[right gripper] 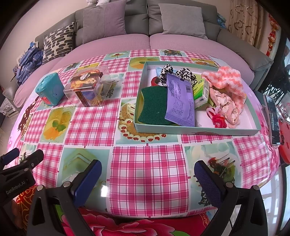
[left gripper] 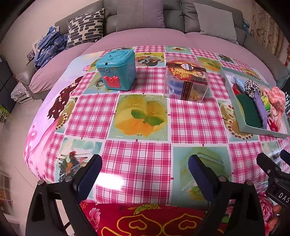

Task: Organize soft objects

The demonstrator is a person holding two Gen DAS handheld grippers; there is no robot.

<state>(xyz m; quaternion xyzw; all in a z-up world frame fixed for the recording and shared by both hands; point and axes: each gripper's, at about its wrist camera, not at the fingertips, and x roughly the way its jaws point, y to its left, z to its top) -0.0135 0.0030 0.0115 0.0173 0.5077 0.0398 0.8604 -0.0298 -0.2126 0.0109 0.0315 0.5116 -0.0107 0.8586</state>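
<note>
2 hand-held grippers are poised low over the near edge of a table (right gripper: 148, 174) draped in glossy pink-check oilcloth printed with dessert panels. The left gripper (left gripper: 145, 170) is held wide open with nothing between its blue-padded fingers (left gripper: 90, 174); the right gripper (right gripper: 147, 174) is likewise spread wide and empty, its textured blue pads (right gripper: 208, 181) raised above the cloth.

The soft objects are gathered in a shallow pale-green cardboard tray (right gripper: 195, 129) on the table's right half. Inside it, a coarse dark-green scouring sponge (right gripper: 154, 107) lies at the left, partly overlapped by a flat purple foil packet (right gripper: 180, 101). A black-and-white spotted fabric scrunchie (right gripper: 181, 72) sits at the back, a green tissue pack (right gripper: 201, 94) lies beside the packet, and a fluffy pink-and-white striped knitted cloth (right gripper: 228, 81) is heaped at the right over a crumpled pale-pink fabric piece (right gripper: 226, 105). A red fuzzy ornament (right gripper: 219, 121) rests near the front wall.

Left of the tray, well apart, stand a clear rigid plastic box (left gripper: 186, 79) banded with brown ribbon and a teal moulded plastic container (left gripper: 116, 70) with a red clasp. A grey sofa (right gripper: 137, 16) with cushions fills the background.
</note>
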